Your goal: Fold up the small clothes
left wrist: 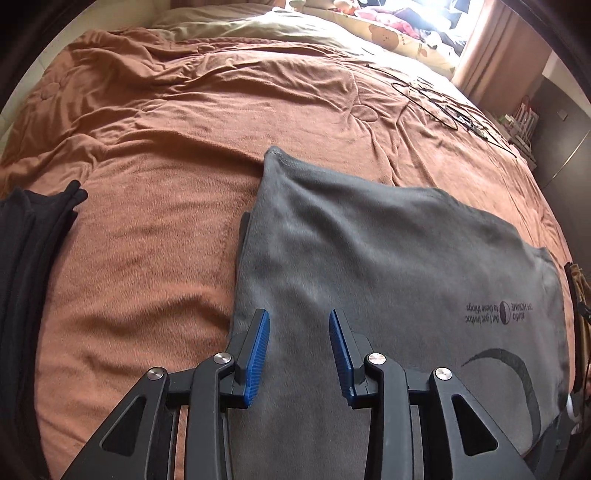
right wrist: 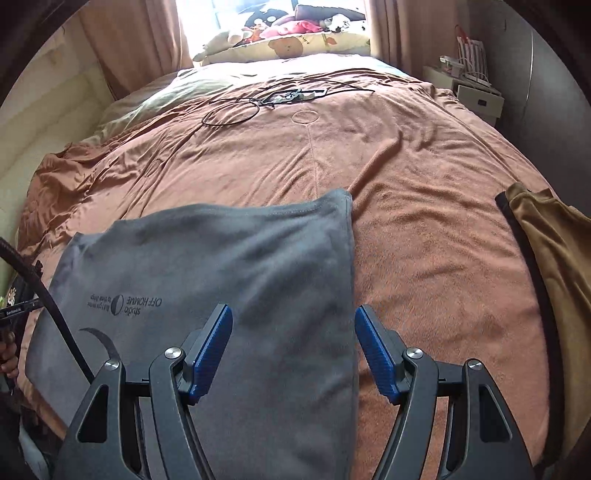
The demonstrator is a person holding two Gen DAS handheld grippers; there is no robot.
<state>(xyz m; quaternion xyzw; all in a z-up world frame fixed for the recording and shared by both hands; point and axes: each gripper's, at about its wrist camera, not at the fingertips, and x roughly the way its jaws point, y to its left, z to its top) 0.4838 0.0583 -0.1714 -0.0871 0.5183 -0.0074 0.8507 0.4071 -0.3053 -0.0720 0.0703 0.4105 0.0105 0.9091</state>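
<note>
Both claws, the left gripper (left wrist: 299, 354) and right gripper (right wrist: 293, 350), hung parted and empty above the folded grey shirt (left wrist: 369, 258) on the near bed (left wrist: 147, 240); another fold or stacking seemingly came next.

Bed with a rumpled rust-brown fleece blanket (right wrist: 406, 221) covering its top. Lying on it: a folded grey soft-knit shirt (right wrist: 229, 258) with dark printed lettering, at the near edge; a folded black garment (left wrist: 29, 258) well apart to its left; a tan garment with black trim (right wrist: 554, 258) well apart to its right; a tangle of thin black cable (right wrist: 236, 107) further up; a pale cream sheet (left wrist: 229, 26) beyond.
</note>
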